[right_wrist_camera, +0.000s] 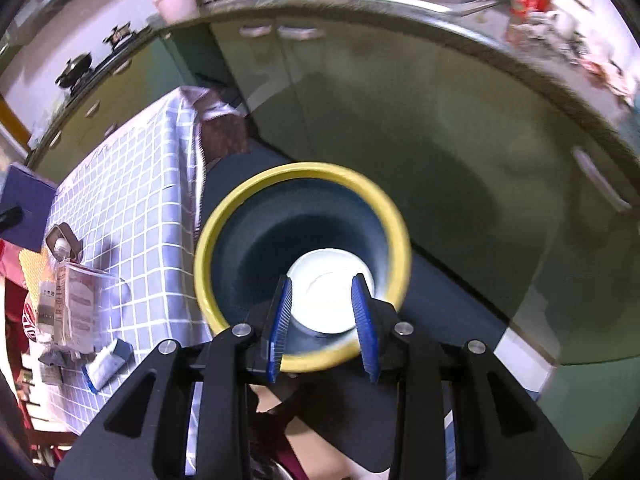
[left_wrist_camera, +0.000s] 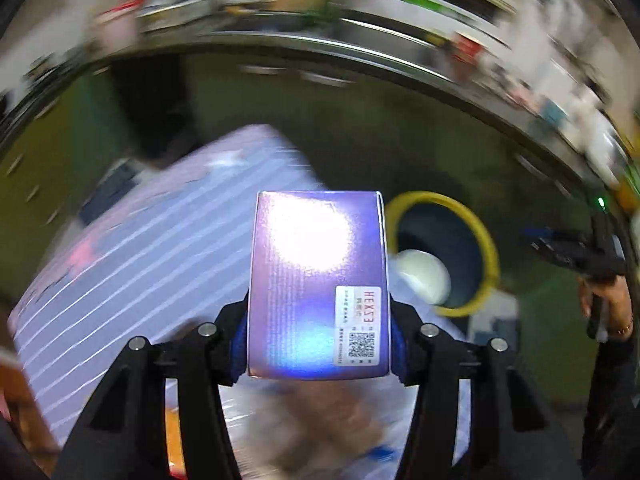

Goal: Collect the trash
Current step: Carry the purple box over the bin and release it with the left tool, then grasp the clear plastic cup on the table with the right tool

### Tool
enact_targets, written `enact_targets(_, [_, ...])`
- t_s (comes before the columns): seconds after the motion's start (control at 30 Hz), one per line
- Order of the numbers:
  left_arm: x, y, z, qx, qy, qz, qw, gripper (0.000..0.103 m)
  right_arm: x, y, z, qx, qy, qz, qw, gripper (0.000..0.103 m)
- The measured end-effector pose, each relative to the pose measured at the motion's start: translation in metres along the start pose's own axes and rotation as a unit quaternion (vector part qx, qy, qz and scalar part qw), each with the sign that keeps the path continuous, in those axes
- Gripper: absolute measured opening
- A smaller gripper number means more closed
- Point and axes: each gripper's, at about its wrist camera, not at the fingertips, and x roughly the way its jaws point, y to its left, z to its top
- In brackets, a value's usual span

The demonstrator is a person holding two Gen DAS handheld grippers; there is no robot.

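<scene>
Left gripper [left_wrist_camera: 318,332]: a purple box [left_wrist_camera: 318,280] is clamped between the blue pads [left_wrist_camera: 398,344], which press on its two long sides. The box stands out forward of the jaws, label side up, with a white QR sticker [left_wrist_camera: 357,325] at its near right corner. A yellow-rimmed bin [left_wrist_camera: 486,256] is seen just right of the box and beyond it; a checked tablecloth [left_wrist_camera: 132,264] lies to the left, blurred.

Right gripper [right_wrist_camera: 325,328]: jaws apart, nothing between them. It is held above the bin [right_wrist_camera: 248,204], the pads [right_wrist_camera: 362,312] framing a white disc [right_wrist_camera: 328,292] at the bottom. Cartons [right_wrist_camera: 76,308] lie on the tablecloth [right_wrist_camera: 136,196] to the left.
</scene>
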Motion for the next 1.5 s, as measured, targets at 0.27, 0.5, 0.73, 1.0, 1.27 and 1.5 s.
enact_targets(0.27, [0.103, -0.12, 0.032, 0.077, 0.076, -0.057, 0.9925, 0.052, -0.028, -0.053, -0.036, 0.031, -0.009, -0.016, 0.999, 0.031])
enact_targets(0.5, [0.172, -0.165, 0.046, 0.088, 0.101, -0.046, 0.99, 0.063, -0.023, -0.082, -0.049, 0.06, -0.004, -0.017, 0.998, 0.031])
enact_targets(0.73, [0.152, -0.152, 0.048, 0.073, 0.068, -0.051, 0.9937, 0.077, -0.013, -0.083, -0.052, 0.058, 0.007, -0.016, 0.998, 0.031])
enact_targets(1.0, [0.06, -0.089, 0.026, 0.027, -0.006, -0.054, 0.9982, 0.079, -0.001, -0.056, -0.045, 0.035, 0.022, -0.02, 0.999, 0.035])
enact_targets(1.27, [-0.031, -0.019, -0.036, -0.017, -0.061, -0.011, 0.9979, 0.086, 0.014, 0.041, -0.026, -0.042, 0.067, 0.073, 0.994, 0.053])
enact_targets(1.5, [-0.072, 0.015, -0.098, -0.049, -0.078, 0.026, 0.9955, 0.088, 0.036, 0.15, -0.008, -0.075, 0.151, 0.18, 0.969, 0.067])
